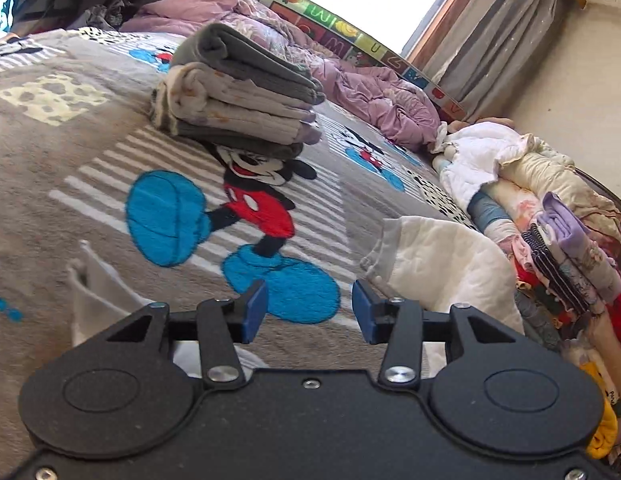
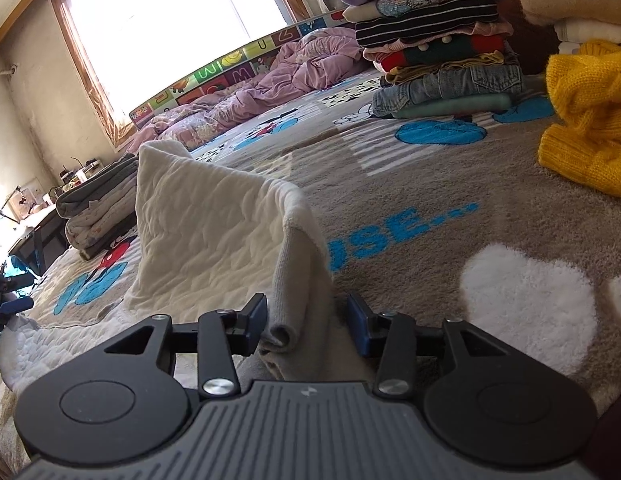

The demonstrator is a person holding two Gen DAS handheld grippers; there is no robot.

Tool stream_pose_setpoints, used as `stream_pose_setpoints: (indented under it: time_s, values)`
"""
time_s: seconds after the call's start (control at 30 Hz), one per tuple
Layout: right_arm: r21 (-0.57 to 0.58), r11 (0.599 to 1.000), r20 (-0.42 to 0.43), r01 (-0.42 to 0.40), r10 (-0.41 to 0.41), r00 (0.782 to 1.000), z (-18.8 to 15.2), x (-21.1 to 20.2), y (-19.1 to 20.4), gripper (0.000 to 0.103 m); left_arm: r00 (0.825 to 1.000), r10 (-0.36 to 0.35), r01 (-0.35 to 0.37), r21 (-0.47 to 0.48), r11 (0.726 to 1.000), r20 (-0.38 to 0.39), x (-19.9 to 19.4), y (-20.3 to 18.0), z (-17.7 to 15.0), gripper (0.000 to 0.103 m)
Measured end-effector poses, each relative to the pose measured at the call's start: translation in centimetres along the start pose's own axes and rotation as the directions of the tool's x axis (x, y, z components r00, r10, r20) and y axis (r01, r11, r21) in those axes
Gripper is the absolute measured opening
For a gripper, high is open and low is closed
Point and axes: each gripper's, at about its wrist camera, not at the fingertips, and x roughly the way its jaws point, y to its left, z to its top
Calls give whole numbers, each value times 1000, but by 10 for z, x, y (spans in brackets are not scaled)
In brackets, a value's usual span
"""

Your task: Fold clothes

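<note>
A white quilted garment (image 2: 206, 232) lies partly raised on the Mickey Mouse blanket (image 2: 430, 200). Its ribbed grey-white edge (image 2: 298, 304) stands up between the blue pads of my right gripper (image 2: 306, 320), which is open around it. In the left wrist view the same white garment (image 1: 434, 264) shows at the right, and another part of it (image 1: 94, 296) at the left under the gripper body. My left gripper (image 1: 309, 312) hangs open over the blanket (image 1: 70, 168) with nothing between its fingers.
A folded grey and cream stack (image 1: 238, 92) rests mid-bed, also visible as the folded stack (image 2: 98, 208). A tall pile of folded clothes (image 2: 434, 48) and a yellow knit (image 2: 582, 120) sit to the right. A purple quilt (image 1: 370, 84) lies along the window side.
</note>
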Motion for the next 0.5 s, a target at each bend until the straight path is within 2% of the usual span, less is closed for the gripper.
stream_pose_setpoints:
  time_s: [0.1, 0.2, 0.37, 0.5]
  values:
    - [-19, 1000, -1, -3, 3, 1000, -2, 1, 2, 48, 998, -55, 55, -16, 998, -37, 28, -19, 2, 44]
    - [-37, 999, -2, -6, 6, 1000, -4, 2, 3, 51, 996, -68, 70, 25, 997, -56, 57, -40, 8, 45]
    - [-89, 996, -6, -15, 15, 1000, -6, 6, 11, 65, 991, -69, 77, 62, 995, -115, 104, -58, 13, 45]
    - [-85, 996, -7, -31, 30, 1000, -5, 9, 11, 68, 983, -59, 80, 112, 991, -176, 139, -66, 13, 46]
